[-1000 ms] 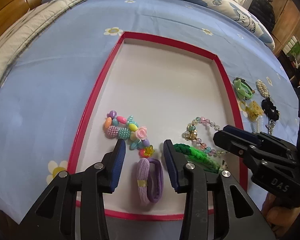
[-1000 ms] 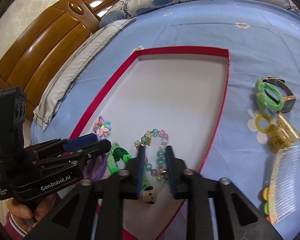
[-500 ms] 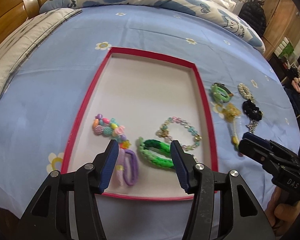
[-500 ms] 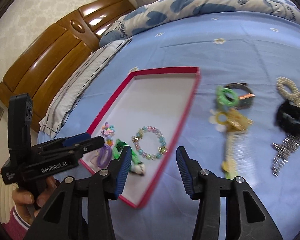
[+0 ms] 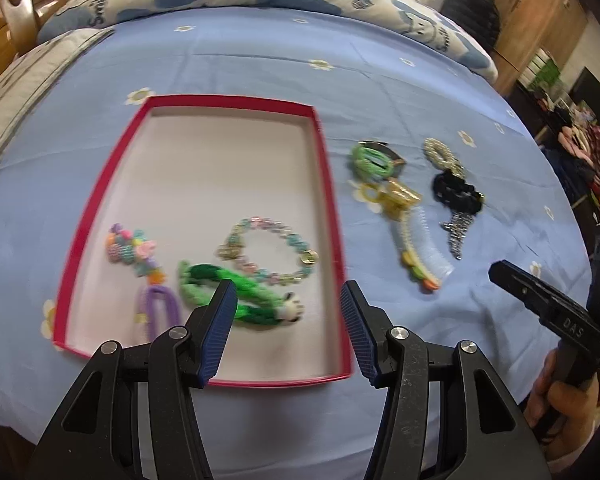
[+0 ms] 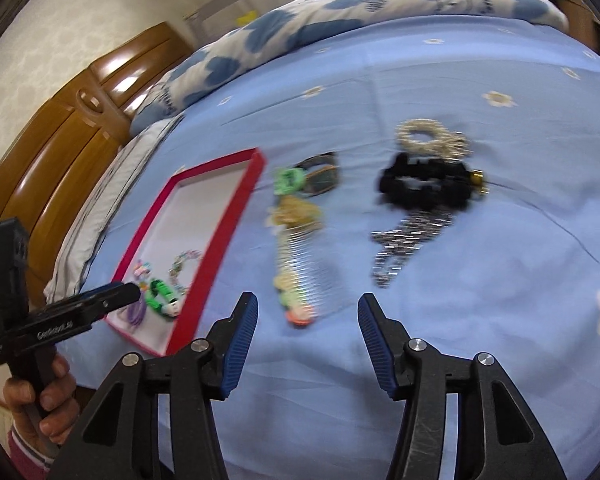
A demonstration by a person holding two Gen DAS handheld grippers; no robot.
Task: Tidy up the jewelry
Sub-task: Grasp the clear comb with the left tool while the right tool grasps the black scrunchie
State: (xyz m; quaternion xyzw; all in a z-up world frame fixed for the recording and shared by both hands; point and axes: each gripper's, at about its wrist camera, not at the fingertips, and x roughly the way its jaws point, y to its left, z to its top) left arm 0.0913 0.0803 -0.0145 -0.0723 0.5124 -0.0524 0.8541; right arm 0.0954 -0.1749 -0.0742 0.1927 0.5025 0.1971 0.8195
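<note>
Both grippers hung over the blue bedsheet [image 5: 260,72] with nothing between their pads; the left gripper [image 5: 288,300] had its jaws apart, and so did the right gripper [image 6: 308,316], whose jaws had just been opening wider. The red tray [image 5: 328,184] held a pastel bead bracelet [image 5: 268,252], a green braided band [image 5: 236,296], a purple hair tie [image 5: 160,308] and a chunky bead string [image 5: 132,248], all near its 6 o'clock end. Still out on the sheet at the tray's 3 o'clock were a green clip [image 6: 288,180], a clear comb [image 6: 300,264], a black scrunchie [image 6: 424,184], a silver clip [image 6: 404,240] and a pearl ring [image 6: 428,136]; pretty blurry though.
</note>
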